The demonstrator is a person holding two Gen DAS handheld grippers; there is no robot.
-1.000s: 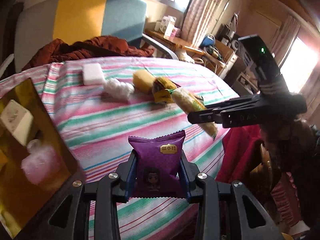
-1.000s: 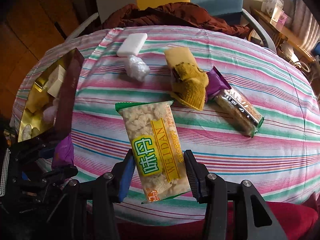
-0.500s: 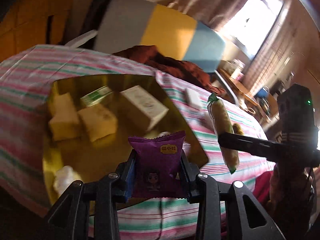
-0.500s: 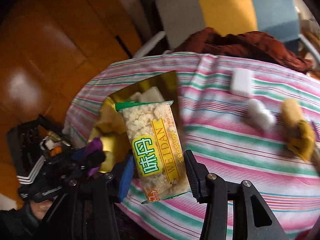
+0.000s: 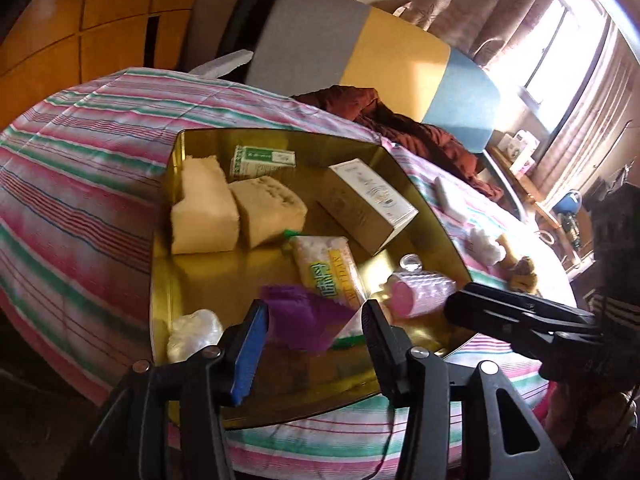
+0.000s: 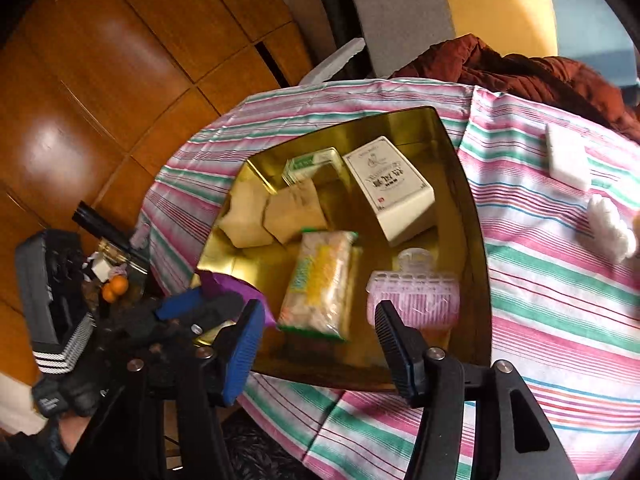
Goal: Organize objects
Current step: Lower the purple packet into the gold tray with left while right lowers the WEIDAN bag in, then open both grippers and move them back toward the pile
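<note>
A gold tin tray [image 5: 200,292] [image 6: 472,240] sits on the striped table. The rice-cracker packet [image 5: 326,276] [image 6: 320,284] lies in the tray. The purple snack packet [image 5: 300,316] [image 6: 232,284] is blurred just below my left gripper, free of the jaws. My left gripper [image 5: 312,344] is open above the tray's near side. My right gripper [image 6: 318,344] is open and empty above the tray's near edge. In the tray also lie two tan cakes [image 5: 236,212], a white box [image 5: 366,206], a green box [image 5: 262,160] and a pink holder [image 5: 420,292].
On the cloth to the right lie a white bar [image 6: 566,156], a white wrapped piece [image 6: 610,224] and a yellow snack [image 5: 522,270]. A chair [image 5: 360,60] with brown cloth [image 5: 400,120] stands behind. The table edge is near both grippers.
Both grippers swung left over the tray and opened. The rice-cracker packet dropped from the right gripper into the tray. The purple packet left the left gripper's jaws.
</note>
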